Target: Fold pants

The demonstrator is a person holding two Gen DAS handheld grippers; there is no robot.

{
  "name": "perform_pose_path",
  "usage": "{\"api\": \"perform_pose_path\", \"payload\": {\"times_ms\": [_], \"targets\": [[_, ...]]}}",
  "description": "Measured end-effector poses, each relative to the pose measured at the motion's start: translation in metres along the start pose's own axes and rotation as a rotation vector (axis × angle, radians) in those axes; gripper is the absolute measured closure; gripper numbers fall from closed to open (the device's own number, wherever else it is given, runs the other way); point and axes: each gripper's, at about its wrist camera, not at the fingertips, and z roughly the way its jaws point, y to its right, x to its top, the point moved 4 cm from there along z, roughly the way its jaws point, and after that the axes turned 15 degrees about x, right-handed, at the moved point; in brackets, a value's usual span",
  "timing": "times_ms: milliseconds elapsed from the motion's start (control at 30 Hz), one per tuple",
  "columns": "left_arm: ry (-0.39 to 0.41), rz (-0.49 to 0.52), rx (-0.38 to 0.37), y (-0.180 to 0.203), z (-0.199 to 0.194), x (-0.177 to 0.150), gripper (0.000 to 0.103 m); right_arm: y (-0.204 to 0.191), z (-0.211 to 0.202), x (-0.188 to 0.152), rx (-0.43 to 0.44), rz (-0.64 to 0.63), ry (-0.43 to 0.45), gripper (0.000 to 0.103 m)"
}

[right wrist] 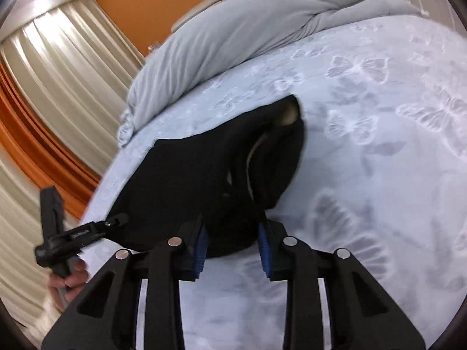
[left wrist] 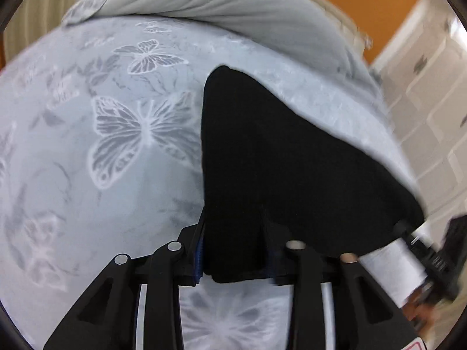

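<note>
Both grippers, left gripper (left wrist: pixel 233 250) and right gripper (right wrist: pixel 233 245), jaws pinching the black pants (left wrist: pixel 277 151) near edge, which lies on the bed (left wrist: pixel 102 204). Best carry both toward twelve o'clock evenly, keeping the edge taut.

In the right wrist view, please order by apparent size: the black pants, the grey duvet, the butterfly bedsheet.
1. butterfly bedsheet
2. grey duvet and black pants: they look alike, and the pants lie nearer the camera, so I do not rank them.
</note>
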Motion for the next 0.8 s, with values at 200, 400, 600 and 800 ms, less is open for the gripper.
{"api": "perform_pose_path", "payload": {"times_ms": [200, 400, 600, 800], "targets": [[0.137, 0.124, 0.192, 0.01, -0.011, -0.02, 0.039, -0.015, -0.036, -0.019, -0.136, -0.051, 0.082, 0.047], [0.172, 0.152, 0.221, 0.013, -0.043, -0.026, 0.039, -0.076, -0.056, -0.006, -0.183, -0.22, 0.158, 0.047], [0.199, 0.175, 0.259, 0.021, -0.061, -0.03, 0.039, -0.036, -0.004, -0.004, -0.323, -0.192, 0.018, 0.048], [0.193, 0.196, 0.275, 0.02, -0.056, -0.034, 0.039, -0.037, -0.019, -0.005, -0.283, -0.161, 0.078, 0.048]]}}
